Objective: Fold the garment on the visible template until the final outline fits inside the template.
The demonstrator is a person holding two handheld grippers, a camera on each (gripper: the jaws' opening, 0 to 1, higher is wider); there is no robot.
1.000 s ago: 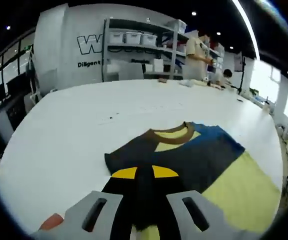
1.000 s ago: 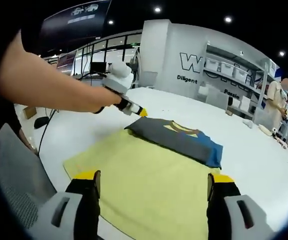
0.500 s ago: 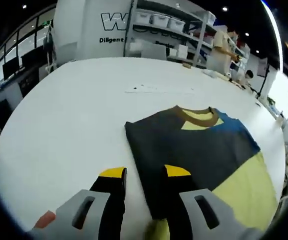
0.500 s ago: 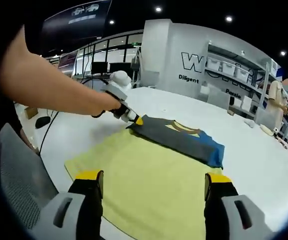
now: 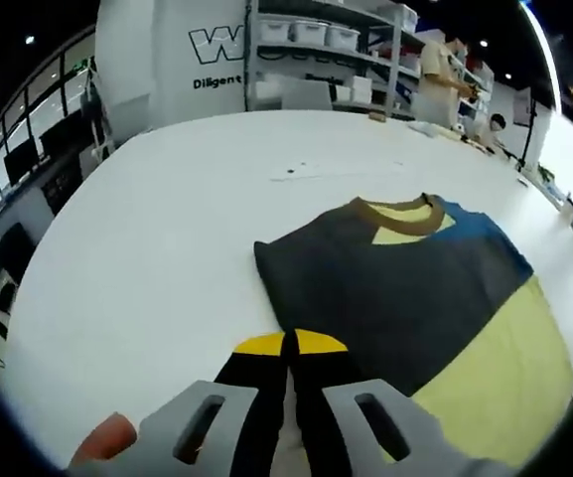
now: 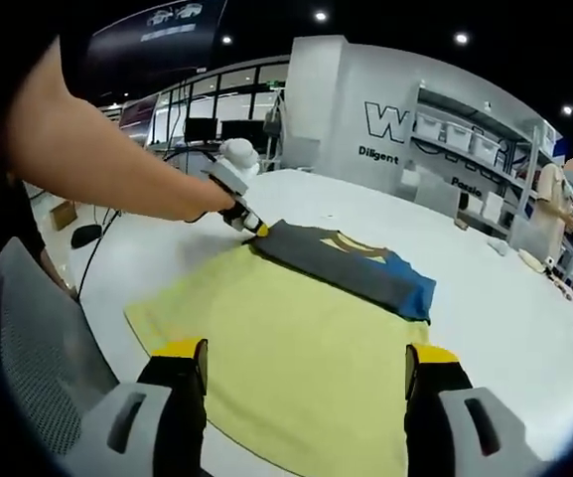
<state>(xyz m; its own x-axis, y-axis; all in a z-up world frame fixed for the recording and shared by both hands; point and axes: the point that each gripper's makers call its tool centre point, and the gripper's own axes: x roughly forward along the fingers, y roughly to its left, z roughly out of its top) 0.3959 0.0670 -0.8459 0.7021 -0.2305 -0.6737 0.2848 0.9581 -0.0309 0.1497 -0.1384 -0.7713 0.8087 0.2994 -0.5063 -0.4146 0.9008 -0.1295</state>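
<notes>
Two grippers: left gripper jaws clenched at garment edge; right gripper jaws released above it.

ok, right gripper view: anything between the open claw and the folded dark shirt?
Only the yellow template. In the right gripper view it runs bare from the right claw up to the folded shirt; nothing else lies on that stretch.

One garment, one table, two claws, one shelving rack
</notes>
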